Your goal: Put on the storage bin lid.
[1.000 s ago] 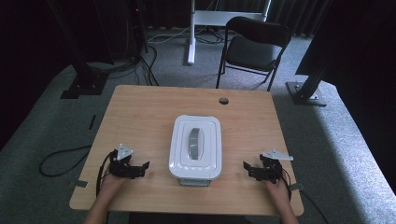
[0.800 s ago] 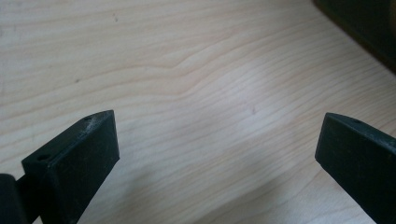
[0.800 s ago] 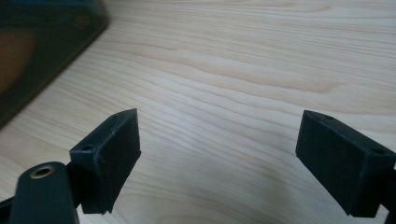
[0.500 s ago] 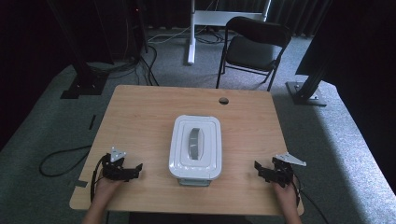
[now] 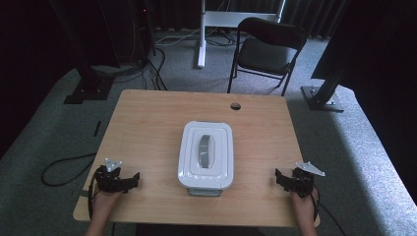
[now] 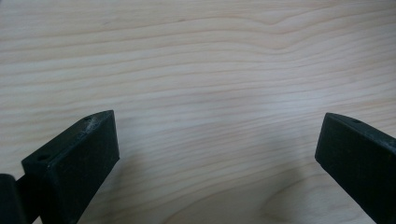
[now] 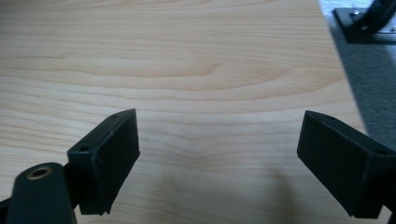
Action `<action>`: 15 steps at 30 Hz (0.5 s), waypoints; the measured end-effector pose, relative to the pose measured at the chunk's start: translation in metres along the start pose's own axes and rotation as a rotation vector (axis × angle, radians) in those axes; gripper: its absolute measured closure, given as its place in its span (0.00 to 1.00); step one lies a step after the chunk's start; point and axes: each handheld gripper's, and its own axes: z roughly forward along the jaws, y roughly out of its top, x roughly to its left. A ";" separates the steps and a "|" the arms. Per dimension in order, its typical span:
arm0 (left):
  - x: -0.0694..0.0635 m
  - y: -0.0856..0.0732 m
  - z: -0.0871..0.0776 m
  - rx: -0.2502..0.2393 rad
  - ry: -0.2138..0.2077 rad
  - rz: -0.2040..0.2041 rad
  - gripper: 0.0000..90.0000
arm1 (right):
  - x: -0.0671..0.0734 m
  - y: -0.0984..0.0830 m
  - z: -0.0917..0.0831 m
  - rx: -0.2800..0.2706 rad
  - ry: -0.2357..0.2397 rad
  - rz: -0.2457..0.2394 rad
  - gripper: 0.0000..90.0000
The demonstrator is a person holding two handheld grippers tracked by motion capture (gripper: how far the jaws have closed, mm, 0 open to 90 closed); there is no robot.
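A white lidded box (image 5: 205, 155) with a grey handle (image 5: 203, 151) on its lid stands in the middle of the wooden table (image 5: 147, 128). My left gripper (image 5: 134, 180) rests near the front left corner, well left of the box, with its jaws pointing toward it. In the left gripper view it (image 6: 218, 120) is open over bare wood. My right gripper (image 5: 279, 179) sits near the front right corner, apart from the box. In its own view it (image 7: 220, 116) is open too, with nothing between the jaws.
A round cable hole (image 5: 235, 106) lies near the table's far edge. Beyond the table stand a black folding chair (image 5: 268, 46) and a white stand (image 5: 201, 29). The table's right edge and grey carpet (image 7: 369, 70) lie close to my right gripper.
Both grippers have drawn outward, away from the box: the left one to the left, the right one to the right and slightly toward the front edge. The box has not moved.
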 end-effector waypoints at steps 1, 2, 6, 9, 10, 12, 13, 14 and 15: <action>0.002 -0.001 -0.001 0.002 0.005 -0.007 0.00 | -0.001 0.000 0.000 0.006 -0.009 0.004 0.14; 0.004 -0.002 -0.001 0.005 0.014 -0.014 0.00 | -0.003 0.000 0.000 0.007 -0.003 0.016 0.14; 0.010 -0.003 -0.002 0.001 0.028 -0.033 0.00 | -0.003 0.000 -0.002 -0.012 -0.064 -0.042 0.15; 0.011 -0.003 -0.001 0.014 0.050 -0.030 0.00 | -0.004 -0.001 0.000 0.009 -0.058 -0.014 0.15; 0.012 -0.004 -0.001 0.021 0.058 -0.031 0.00 | -0.005 -0.001 0.001 0.013 -0.052 -0.006 0.15; 0.014 -0.004 0.000 0.030 0.076 -0.039 0.00 | -0.005 -0.002 0.003 0.023 -0.060 -0.008 0.15; 0.015 -0.004 0.000 0.037 0.085 -0.044 0.00 | -0.004 -0.002 0.004 0.029 -0.064 -0.009 0.15; 0.016 -0.005 0.000 0.043 0.095 -0.052 0.00 | -0.004 -0.003 0.005 0.036 -0.057 -0.004 0.15; 0.018 -0.005 0.000 0.046 0.099 -0.063 0.00 | -0.004 -0.003 0.006 0.044 -0.052 0.002 0.15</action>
